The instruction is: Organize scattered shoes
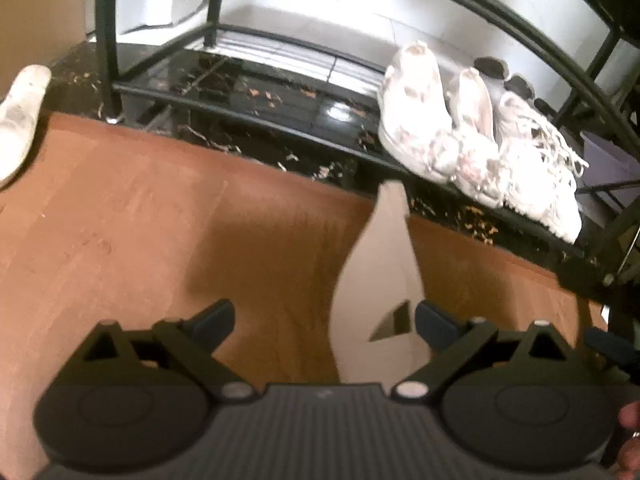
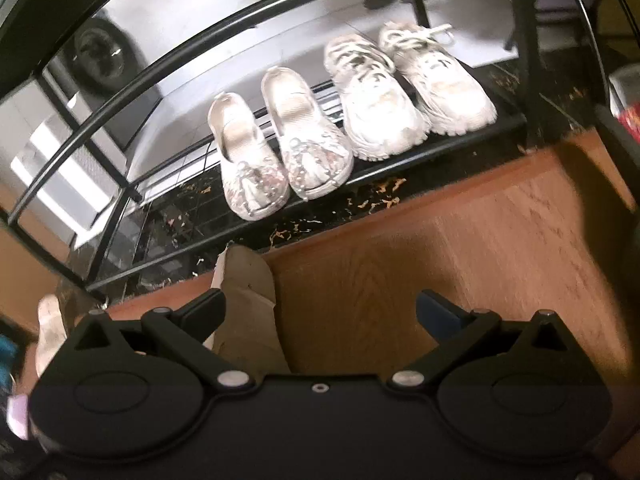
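A pale beige pointed shoe (image 1: 380,276) lies on the wooden floor between my left gripper's (image 1: 324,320) open fingers, toe toward the rack, close to the right finger. The same shoe (image 2: 248,304) shows in the right wrist view beside the left finger of my open right gripper (image 2: 320,312). On the black rack's bottom shelf (image 2: 400,172) stand two white beaded flats (image 2: 280,152) and two white chunky sneakers (image 2: 408,88); they also show in the left wrist view (image 1: 472,140). Another white shoe (image 1: 20,116) lies at the far left on the floor.
The black metal shoe rack (image 1: 108,40) has curved bars (image 2: 200,40) overhead and posts at both sides. Dark speckled tile (image 1: 248,128) borders the wooden floor (image 1: 140,208). A purple box (image 1: 612,164) sits right of the rack.
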A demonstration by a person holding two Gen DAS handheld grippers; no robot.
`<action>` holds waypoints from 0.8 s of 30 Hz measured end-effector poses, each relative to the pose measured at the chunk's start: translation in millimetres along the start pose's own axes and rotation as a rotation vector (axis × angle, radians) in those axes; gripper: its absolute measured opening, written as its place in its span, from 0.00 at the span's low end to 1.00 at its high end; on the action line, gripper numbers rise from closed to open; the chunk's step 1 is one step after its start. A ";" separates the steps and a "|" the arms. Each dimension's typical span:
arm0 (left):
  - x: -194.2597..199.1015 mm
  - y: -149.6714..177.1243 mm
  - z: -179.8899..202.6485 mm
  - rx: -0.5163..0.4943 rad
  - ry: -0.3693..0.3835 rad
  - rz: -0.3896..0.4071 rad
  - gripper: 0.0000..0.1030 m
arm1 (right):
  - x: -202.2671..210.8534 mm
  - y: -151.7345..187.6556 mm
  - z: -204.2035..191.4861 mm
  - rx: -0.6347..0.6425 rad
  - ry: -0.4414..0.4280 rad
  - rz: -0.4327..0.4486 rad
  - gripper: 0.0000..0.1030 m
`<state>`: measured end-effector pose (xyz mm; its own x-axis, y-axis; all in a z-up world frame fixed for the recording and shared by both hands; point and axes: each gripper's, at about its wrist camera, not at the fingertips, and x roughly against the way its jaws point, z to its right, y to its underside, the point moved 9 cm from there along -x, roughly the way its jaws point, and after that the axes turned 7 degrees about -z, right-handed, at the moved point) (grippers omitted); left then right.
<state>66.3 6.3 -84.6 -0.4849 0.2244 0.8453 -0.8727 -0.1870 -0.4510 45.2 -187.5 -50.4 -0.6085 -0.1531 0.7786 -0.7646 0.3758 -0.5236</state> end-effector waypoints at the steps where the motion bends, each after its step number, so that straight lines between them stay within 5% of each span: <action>1: 9.5 -3.3 -1.7 0.018 0.044 0.001 0.94 | 0.4 0.6 -2.4 0.022 0.006 0.003 1.00; 5: 39.5 -11.8 -20.9 0.086 0.051 0.076 0.94 | -0.4 7.9 -18.2 0.147 0.015 -0.007 1.00; 10: 83.7 -16.4 -62.4 0.094 -0.182 0.200 0.95 | -13.5 30.3 -56.4 0.402 0.011 -0.056 0.99; 13: 104.1 -16.1 -76.1 0.157 -0.228 0.258 0.99 | -29.5 48.1 -80.4 0.616 0.048 -0.066 0.93; 16: 103.2 -11.1 -83.9 0.192 -0.209 0.260 0.99 | -47.5 55.0 -92.9 0.754 0.134 -0.042 0.90; 19: 90.8 -12.0 -91.6 0.218 -0.214 0.211 0.99 | -62.5 58.6 -100.4 0.766 0.125 -0.054 0.88; 20: 88.2 -12.2 -91.7 0.218 -0.208 0.205 0.99 | -64.8 59.1 -101.4 0.757 0.112 -0.067 0.84; 22: 83.1 -12.5 -92.0 0.220 -0.196 0.193 0.99 | -64.0 61.2 -105.5 0.730 0.045 -0.117 0.58; 24: 77.9 -12.9 -92.3 0.222 -0.184 0.180 0.99 | -64.3 63.7 -102.9 0.683 0.012 -0.152 0.50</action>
<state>34.5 114.5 -39.3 -0.5940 -0.0039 0.8044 -0.7306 -0.4159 -0.5415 57.5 -59.7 -98.2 -0.4849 -0.1469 0.8622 -0.8058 -0.3080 -0.5057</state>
